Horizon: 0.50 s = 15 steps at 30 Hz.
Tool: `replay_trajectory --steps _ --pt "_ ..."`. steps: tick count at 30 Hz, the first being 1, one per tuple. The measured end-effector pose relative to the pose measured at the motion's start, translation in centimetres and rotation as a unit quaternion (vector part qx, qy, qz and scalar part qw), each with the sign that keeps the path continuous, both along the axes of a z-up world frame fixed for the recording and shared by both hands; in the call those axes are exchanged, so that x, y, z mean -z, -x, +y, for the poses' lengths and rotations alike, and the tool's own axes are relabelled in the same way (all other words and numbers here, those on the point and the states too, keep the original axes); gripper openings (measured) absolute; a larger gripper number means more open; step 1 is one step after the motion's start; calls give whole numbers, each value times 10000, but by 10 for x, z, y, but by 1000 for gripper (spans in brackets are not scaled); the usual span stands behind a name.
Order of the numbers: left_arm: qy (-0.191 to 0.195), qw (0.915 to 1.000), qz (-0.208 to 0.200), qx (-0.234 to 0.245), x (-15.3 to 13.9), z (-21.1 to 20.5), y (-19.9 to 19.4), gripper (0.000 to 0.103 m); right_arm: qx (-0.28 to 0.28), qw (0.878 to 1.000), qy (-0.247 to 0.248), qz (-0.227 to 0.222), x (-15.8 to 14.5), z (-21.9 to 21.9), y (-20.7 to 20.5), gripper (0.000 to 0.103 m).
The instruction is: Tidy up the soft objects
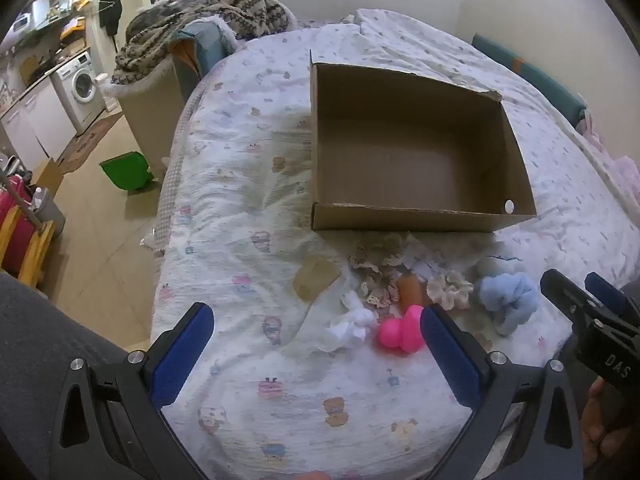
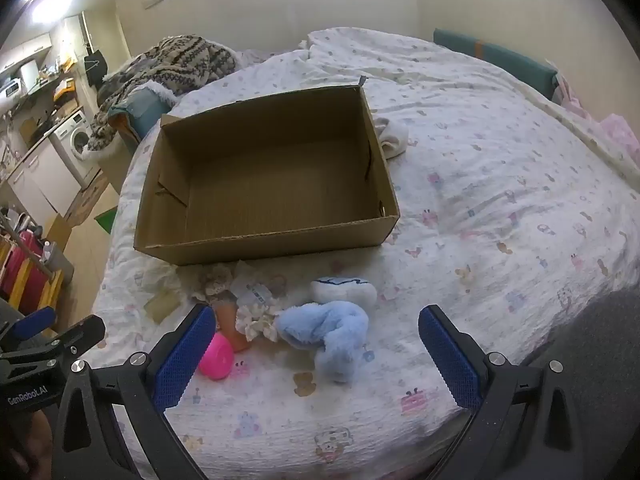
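Observation:
An empty open cardboard box point(image 1: 420, 216) point(image 2: 264, 246) sits on the bed. In front of it lies a pile of soft things: a light blue fuzzy cloth point(image 1: 510, 300) point(image 2: 332, 330), a pink rubber duck point(image 1: 402, 330) point(image 2: 218, 356), an orange piece point(image 1: 410, 292) point(image 2: 232, 320), cream scrunchies point(image 1: 448, 290) point(image 2: 256, 320), lace pieces point(image 1: 374, 268) point(image 2: 214, 280), a white cloth point(image 1: 352, 322) and a white-blue plush point(image 2: 344, 290). My left gripper point(image 1: 318, 338) is open, just short of the duck. My right gripper point(image 2: 318, 340) is open above the blue cloth.
A brown paper scrap point(image 1: 316, 278) lies on the printed bedsheet point(image 1: 240, 240). A white sock point(image 2: 394, 138) lies behind the box's right corner. A patterned blanket point(image 1: 208, 12) is piled at the bed's far left. The floor with a green bin point(image 1: 126, 170) is to the left.

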<state>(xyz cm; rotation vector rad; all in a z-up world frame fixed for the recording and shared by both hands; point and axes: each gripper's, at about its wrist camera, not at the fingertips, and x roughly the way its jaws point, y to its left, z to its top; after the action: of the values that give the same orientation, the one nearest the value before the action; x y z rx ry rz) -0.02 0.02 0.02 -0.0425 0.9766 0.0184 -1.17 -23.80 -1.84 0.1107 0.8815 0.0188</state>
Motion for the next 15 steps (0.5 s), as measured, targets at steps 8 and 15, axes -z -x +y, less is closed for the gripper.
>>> replay_trajectory --steps 8,15 --pt "-64 10000 11 -21 1 -1 0 103 1 10000 41 0 0 1 0 103" --pt "-86 10000 -6 6 1 -6 -3 103 -4 10000 42 2 0 1 0 103"
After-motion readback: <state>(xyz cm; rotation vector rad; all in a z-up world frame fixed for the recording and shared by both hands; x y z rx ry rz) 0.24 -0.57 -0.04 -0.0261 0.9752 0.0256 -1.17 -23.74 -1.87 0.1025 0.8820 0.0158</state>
